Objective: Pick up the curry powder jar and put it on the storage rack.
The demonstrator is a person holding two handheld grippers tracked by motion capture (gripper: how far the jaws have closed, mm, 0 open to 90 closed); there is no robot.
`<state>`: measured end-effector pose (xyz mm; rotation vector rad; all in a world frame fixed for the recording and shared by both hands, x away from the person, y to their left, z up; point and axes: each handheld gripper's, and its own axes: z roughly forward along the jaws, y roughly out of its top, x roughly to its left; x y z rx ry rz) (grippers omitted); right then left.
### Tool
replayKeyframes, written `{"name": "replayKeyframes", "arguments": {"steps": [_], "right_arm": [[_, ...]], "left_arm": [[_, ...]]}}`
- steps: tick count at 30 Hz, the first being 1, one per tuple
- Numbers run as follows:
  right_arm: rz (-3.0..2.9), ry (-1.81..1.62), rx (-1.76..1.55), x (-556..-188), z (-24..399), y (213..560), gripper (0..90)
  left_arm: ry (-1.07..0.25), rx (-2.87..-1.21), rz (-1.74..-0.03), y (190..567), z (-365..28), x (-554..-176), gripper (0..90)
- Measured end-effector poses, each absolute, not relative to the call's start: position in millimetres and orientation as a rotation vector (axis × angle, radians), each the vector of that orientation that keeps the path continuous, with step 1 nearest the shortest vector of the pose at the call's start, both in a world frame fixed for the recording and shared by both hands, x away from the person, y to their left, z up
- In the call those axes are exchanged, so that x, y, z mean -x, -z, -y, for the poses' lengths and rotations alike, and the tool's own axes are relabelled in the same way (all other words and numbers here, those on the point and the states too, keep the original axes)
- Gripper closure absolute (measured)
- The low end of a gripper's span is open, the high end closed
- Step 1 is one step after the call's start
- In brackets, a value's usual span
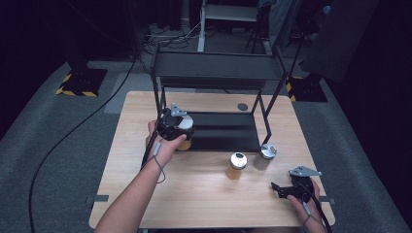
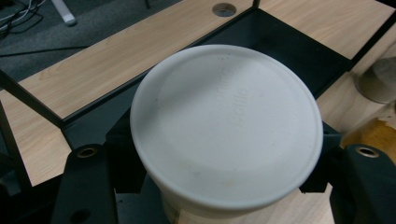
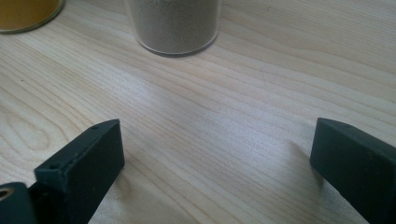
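a white-lidded jar (image 2: 226, 126) is held clamped in the left gripper (image 1: 176, 125) at the black rack's (image 1: 221, 131) left edge; placement on its shelf is needed next. the right gripper (image 1: 291, 187) is kept open near the tabletop's (image 1: 194, 189) front right corner.

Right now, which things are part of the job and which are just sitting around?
Part of the job:
- white-lidded jar, clamped in the left gripper
- black shelf rack, right beside that jar

Just sitting around:
- amber jar on the table
- grey-powder jar beside it
- right gripper, open, holding nothing
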<state>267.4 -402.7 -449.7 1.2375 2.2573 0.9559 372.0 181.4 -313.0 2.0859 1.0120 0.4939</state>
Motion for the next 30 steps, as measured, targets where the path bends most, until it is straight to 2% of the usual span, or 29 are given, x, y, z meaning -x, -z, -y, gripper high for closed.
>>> {"name": "replayKeyframes", "arguments": {"steps": [30], "right_arm": [[-2.249,-0.952,-1.246,-266.8,401.0,449.7,2.9]], "left_arm": [[-0.503,-2.167,-1.131,330.5,-160.6,-407.4,33.7]]}}
